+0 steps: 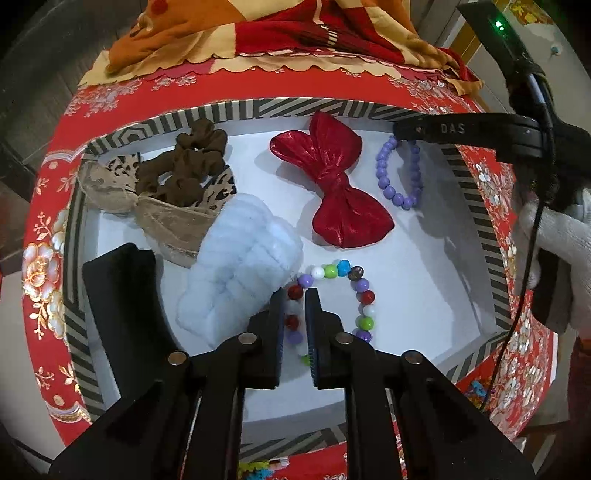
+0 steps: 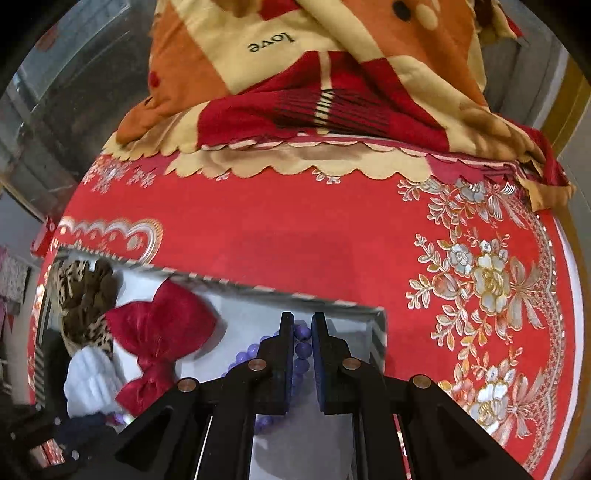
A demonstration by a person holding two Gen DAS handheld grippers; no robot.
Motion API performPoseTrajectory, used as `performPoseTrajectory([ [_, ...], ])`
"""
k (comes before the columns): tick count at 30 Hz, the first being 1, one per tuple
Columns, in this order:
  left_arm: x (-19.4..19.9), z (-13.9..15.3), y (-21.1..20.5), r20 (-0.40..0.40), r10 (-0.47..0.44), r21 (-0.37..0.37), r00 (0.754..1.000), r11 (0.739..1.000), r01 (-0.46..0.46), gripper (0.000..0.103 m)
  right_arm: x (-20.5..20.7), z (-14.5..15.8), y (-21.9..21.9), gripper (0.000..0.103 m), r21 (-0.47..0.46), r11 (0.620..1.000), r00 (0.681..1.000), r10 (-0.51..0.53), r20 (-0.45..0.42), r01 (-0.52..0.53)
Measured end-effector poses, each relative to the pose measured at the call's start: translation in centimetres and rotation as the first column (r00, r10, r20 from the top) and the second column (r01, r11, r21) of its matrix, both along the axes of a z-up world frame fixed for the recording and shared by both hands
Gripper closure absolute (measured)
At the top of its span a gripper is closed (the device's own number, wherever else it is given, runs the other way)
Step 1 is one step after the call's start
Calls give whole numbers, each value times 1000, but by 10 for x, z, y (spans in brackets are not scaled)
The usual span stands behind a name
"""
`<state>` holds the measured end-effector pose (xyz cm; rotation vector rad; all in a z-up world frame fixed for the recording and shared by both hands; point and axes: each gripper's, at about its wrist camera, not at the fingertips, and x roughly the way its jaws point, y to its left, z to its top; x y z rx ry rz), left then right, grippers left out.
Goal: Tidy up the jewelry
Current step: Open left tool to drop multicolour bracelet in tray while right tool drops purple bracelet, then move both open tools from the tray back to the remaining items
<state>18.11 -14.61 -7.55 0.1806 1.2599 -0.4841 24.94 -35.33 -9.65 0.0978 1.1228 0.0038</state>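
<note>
A striped-rim tray (image 1: 258,107) with a white floor holds the jewelry. My left gripper (image 1: 295,291) points down over a multicolour bead bracelet (image 1: 364,286) lying on the tray floor. One strand of that bracelet runs between the jaws, which stand slightly apart and do not press on the beads. My right gripper (image 1: 400,133) reaches in from the upper right, shut on the top of a purple bead bracelet (image 1: 384,182). In the right wrist view the purple beads (image 2: 303,349) sit squeezed between the right gripper (image 2: 303,317) fingers, above the tray's far right corner.
In the tray lie a red bow (image 1: 332,173), a pale blue fluffy band (image 1: 240,258), a brown scrunchie (image 1: 184,162), a leopard-print bow (image 1: 166,218) and a black block (image 1: 122,295). A folded blanket (image 1: 258,29) lies behind, on the red floral cloth (image 2: 332,240). A gloved hand (image 1: 554,236) is at right.
</note>
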Motion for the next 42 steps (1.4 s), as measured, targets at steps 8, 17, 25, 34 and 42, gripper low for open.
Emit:
performPoseTrajectory([
  [8,-7,14,-5,7,-16,-38,1000,999,16,53,-21,24,-3,69,91,996,1000,8,18,-10],
  [17,-37,58,6,136,57,-18,989,998,-55,53,-90,93,10,68,131,985,989,103,106,-117],
  [25,-96,90,24,216,161,8,963,986,-167,53,-185,147,15,62,197,960,970,163,182,-198],
  [34,-163,93,33,247,224,41,943,970,-241,53,-304,147,-11,38,167,970,972,145,185,-177],
  [42,-201,78,56,188,303,25,934,950,-313,53,-350,91,-18,38,117,984,986,125,108,-137],
])
